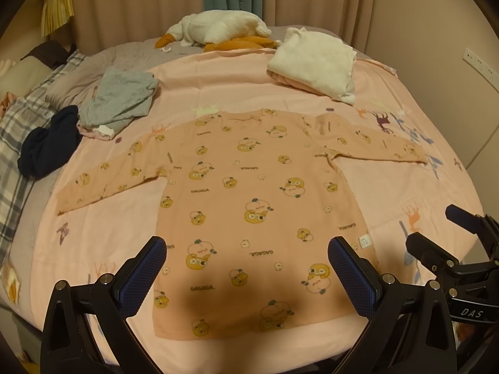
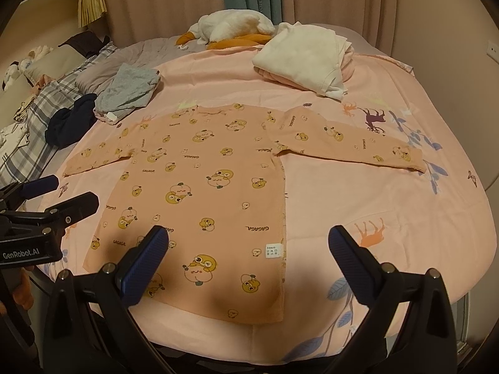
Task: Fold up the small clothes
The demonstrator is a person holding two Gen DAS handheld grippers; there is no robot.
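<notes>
Dim, warm indoor light tints both views orange. A soft dark shadow lies on the shirt (image 1: 249, 205) between each claw's fingers. Fisheye bending curves the bed (image 2: 405, 218) edges; corners vignette black.

Shirt (image 1: 249, 205): peach-orange, printed all over with yellow cartoon chicks, pale peaches and dark "GAGAGA" lettering; small white label (image 2: 274, 251) near the hem.
Bedsheet (image 1: 405, 187): pale pink, with orange and purple deer and blue-grey leaves.
Folded garment (image 1: 315, 62): cream-white.
Crumpled garment (image 1: 121, 99): grey.
Bundle (image 1: 50, 143): navy.
Plush toy (image 1: 218, 28): white with orange beak and feet.
Blanket (image 1: 12, 143): grey-and-white plaid.
Curtains (image 1: 140, 0): beige, one teal panel.
Finger pads (image 1: 143, 275): blue on black.
</notes>
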